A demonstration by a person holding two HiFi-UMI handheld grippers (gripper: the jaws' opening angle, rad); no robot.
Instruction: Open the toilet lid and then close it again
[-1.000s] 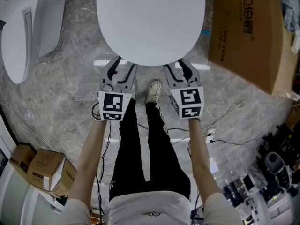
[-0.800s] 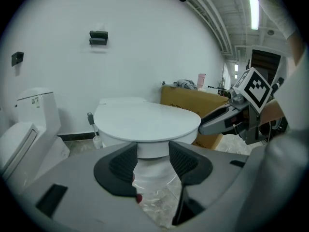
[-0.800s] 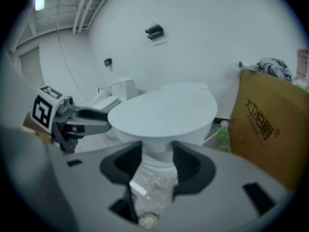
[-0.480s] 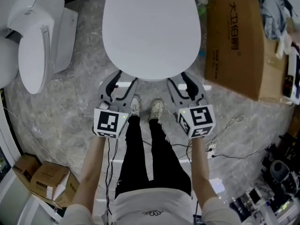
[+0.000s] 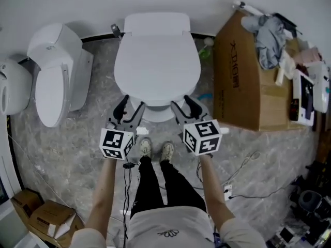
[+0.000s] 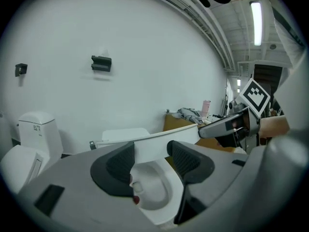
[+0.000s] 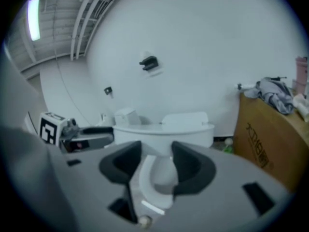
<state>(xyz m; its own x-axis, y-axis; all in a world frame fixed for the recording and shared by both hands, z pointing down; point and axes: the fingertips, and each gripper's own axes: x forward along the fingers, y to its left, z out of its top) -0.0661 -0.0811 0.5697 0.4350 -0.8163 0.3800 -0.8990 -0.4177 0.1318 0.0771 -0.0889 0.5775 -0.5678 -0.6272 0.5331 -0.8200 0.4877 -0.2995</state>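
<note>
The white toilet lid lies down flat on its bowl, in front of the tank. Both grippers hang just before its front edge and above it. My left gripper is at the lid's front left. Its jaws have just been opening and stand wide, with nothing gripped. In the left gripper view the lid's rim runs across beyond the jaws. My right gripper is at the front right. Its jaws too have just been opening, and the lid sits ahead of them, untouched.
A second toilet stands to the left. A big cardboard box with clothes on top stands to the right. Cables trail over the marble floor. Small cartons lie at the lower left. The person's shoes are between the arms.
The view has pulled up and back, so the whole toilet and the wall now show. Both grippers have risen and come away from the lid's front edge.
</note>
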